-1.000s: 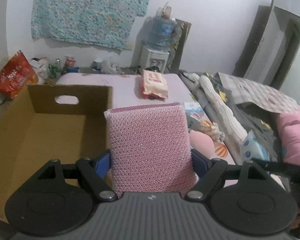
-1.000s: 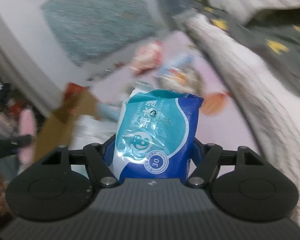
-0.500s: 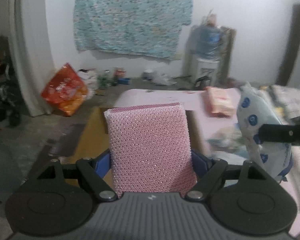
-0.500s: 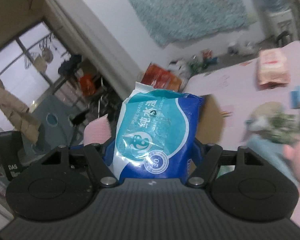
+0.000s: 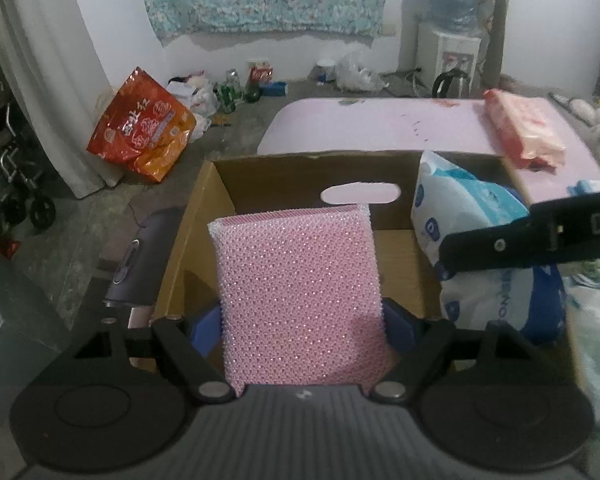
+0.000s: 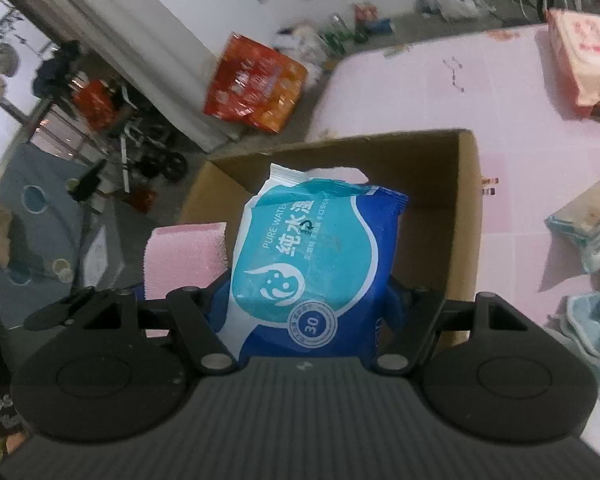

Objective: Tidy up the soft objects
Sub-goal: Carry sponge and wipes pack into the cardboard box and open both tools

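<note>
My left gripper (image 5: 304,320) is shut on a pink mesh sponge (image 5: 300,292), held upright over the open cardboard box (image 5: 260,184). My right gripper (image 6: 308,300) is shut on a blue and white wet-wipes pack (image 6: 312,268), also held over the box (image 6: 464,216). In the left wrist view the wipes pack (image 5: 460,216) and the right gripper's black finger (image 5: 532,240) show at the right, over the box. In the right wrist view the pink sponge (image 6: 184,256) shows at the left of the pack.
The box stands on a pink mat (image 5: 380,124). A pink packet (image 5: 524,132) lies on the mat behind the box. Light blue cloths and a packet (image 6: 588,240) lie right of the box. An orange bag (image 5: 140,124), bottles and a water dispenser (image 5: 456,52) stand on the floor beyond.
Both grippers have swung left and come over the box with their loads. The wipes pack now hangs inside the box's right side, the sponge over its middle.
</note>
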The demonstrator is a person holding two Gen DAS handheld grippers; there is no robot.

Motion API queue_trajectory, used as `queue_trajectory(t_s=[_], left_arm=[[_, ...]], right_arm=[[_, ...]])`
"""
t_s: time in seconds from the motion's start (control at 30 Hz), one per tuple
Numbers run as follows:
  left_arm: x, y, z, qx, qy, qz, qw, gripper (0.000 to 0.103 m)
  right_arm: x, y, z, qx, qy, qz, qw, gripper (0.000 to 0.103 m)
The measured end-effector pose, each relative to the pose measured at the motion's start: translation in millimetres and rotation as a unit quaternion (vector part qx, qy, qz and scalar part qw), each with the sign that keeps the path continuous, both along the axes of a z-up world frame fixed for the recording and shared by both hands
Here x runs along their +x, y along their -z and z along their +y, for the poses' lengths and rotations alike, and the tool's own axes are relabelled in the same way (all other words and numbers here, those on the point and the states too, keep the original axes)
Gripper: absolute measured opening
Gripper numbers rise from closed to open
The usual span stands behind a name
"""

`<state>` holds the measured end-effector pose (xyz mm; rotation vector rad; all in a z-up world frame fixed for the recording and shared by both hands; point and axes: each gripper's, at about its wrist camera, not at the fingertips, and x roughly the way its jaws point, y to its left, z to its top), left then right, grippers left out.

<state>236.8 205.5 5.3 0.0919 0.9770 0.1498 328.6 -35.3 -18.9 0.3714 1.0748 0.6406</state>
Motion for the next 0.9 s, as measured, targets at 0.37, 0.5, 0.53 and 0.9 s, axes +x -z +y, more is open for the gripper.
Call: queue_trajectory(t_s=[0.37, 0.5, 0.53, 0.9], left_arm=[[44, 21, 17, 0.016, -0.011, 0.002, 0.9998, 0.087], [52, 30, 20, 0.029, -0.020, 0.008, 0.9993, 0.093], [54, 34, 21, 0.027, -0.020, 0.013, 0.9994, 0.093], [41, 18, 30, 0.004, -0.039, 0.004, 0.9992, 0.093]], right_arm=[[44, 36, 54, -0.031, -0.004, 0.009, 0.999, 0.074], [55, 51, 69, -0.017, -0.013, 0.010, 1.000, 0.077], [57, 53, 73, -0.014, -0.015, 0.007, 1.000, 0.077], [50, 29, 56, 0.029, -0.016, -0.024, 0.999, 0.077]])
